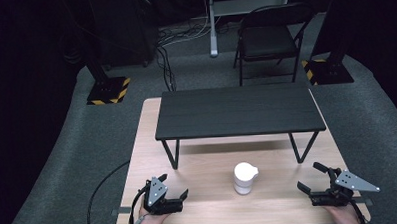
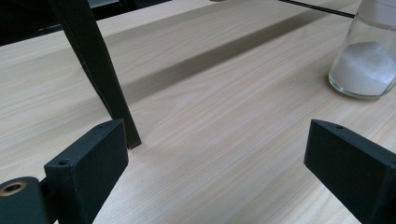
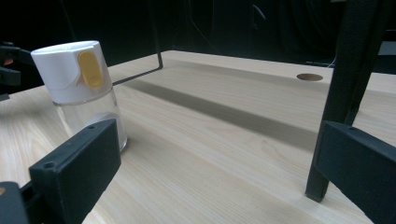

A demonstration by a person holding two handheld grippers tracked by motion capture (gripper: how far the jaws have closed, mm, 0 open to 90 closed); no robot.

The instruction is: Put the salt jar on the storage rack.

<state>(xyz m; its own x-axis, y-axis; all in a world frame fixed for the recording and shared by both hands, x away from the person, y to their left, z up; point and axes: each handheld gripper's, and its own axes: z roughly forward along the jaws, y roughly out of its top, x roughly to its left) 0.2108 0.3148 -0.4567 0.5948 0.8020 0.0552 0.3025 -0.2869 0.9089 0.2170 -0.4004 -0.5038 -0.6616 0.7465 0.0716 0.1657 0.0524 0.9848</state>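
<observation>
A clear jar [image 1: 245, 178] with a white lid and white powder inside stands upright on the wooden table [image 1: 209, 201], in front of a low black shelf [image 1: 239, 110]. In the right gripper view the jar [image 3: 83, 88] shows a yellow flap on its lid. In the left gripper view the jar [image 2: 366, 60] is at the upper right. My left gripper [image 1: 175, 187] rests near the front left edge, open and holding nothing. My right gripper [image 1: 311, 176] lies at the front right, open too, with nothing between its fingers. The jar stands between them, apart from both.
The black shelf stands on thin metal legs [image 2: 95, 70], one close to each gripper [image 3: 343, 93]. A round hole [image 3: 309, 77] is in the tabletop. Beyond the table are a folding chair [image 1: 269, 37], cables and stands with striped bases [image 1: 108, 90].
</observation>
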